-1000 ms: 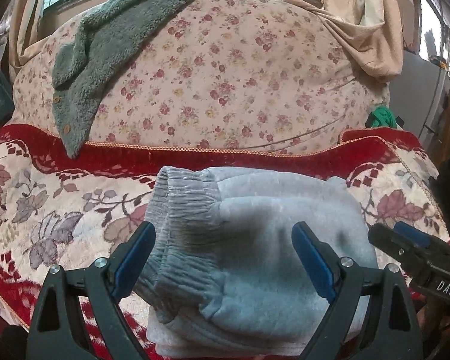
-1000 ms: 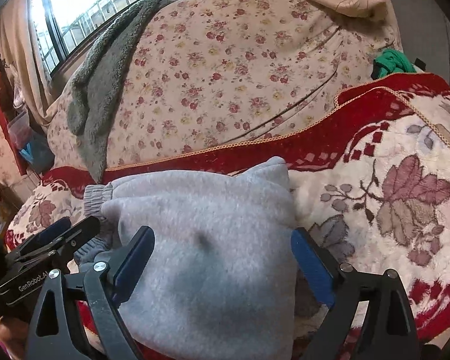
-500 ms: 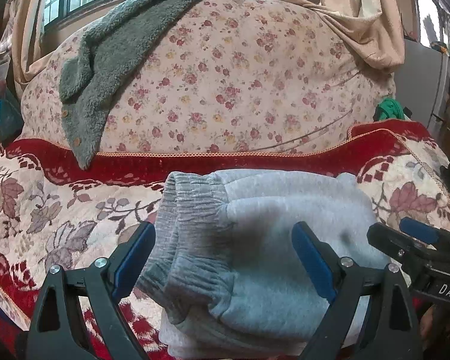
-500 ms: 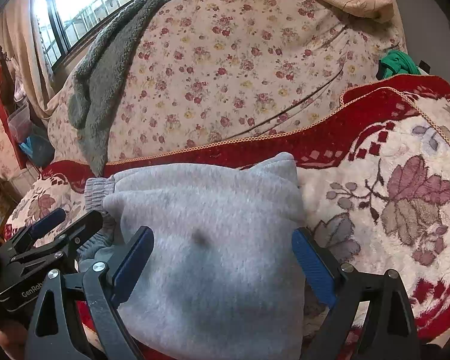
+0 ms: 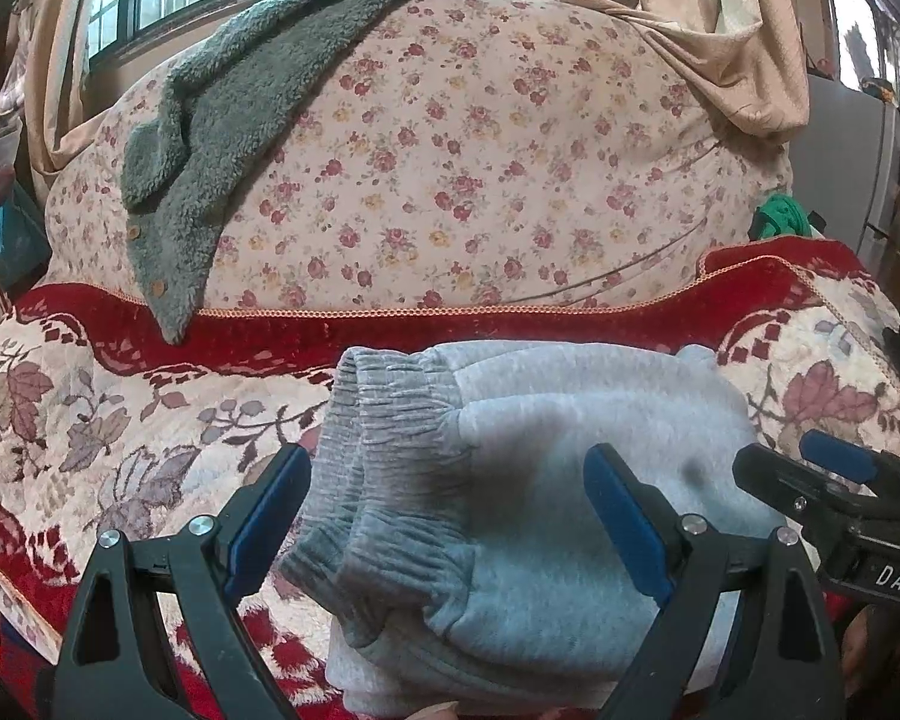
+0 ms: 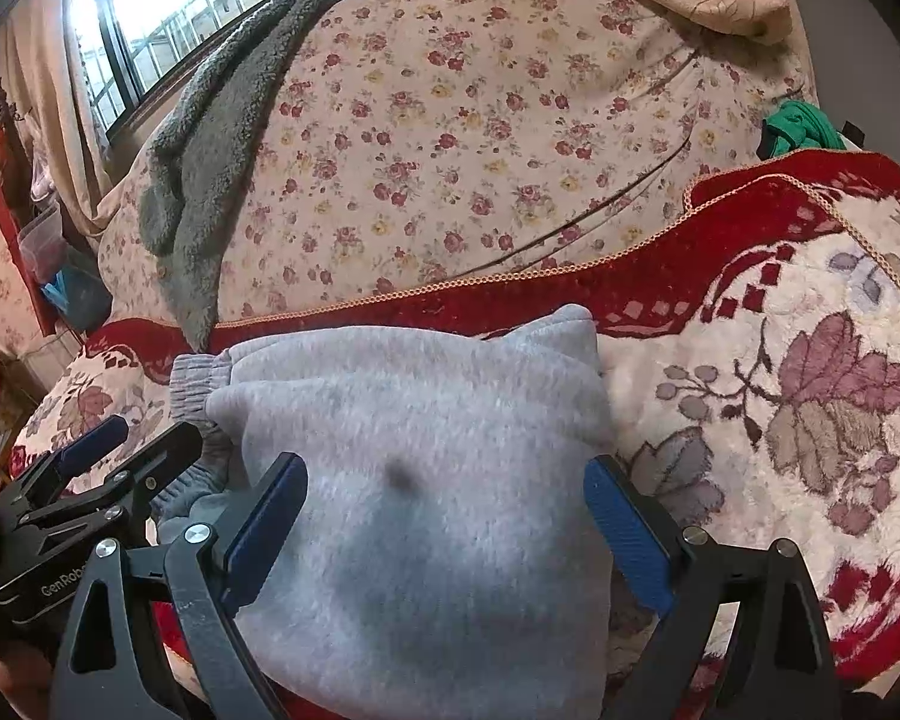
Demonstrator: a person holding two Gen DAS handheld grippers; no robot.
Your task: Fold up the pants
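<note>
I see grey fleece pants (image 5: 546, 480) folded into compact bundle on red-and-cream leaf blanket (image 5: 90, 420), centre to 6 o'clock in both views. Ribbed cuffs (image 5: 390, 414) stacked at bundle's 9 o'clock edge; small dark spot on top face. My left gripper (image 5: 447, 516) fingers wide apart, over cuffs, no pinch. My right gripper (image 6: 444, 531) fingers likewise spread above bundle. Bare blanket at 9 and 3 o'clock. Floral bedding mound (image 5: 480, 180) at 12, green fleece garment (image 5: 222, 138) draped at 10.
</note>
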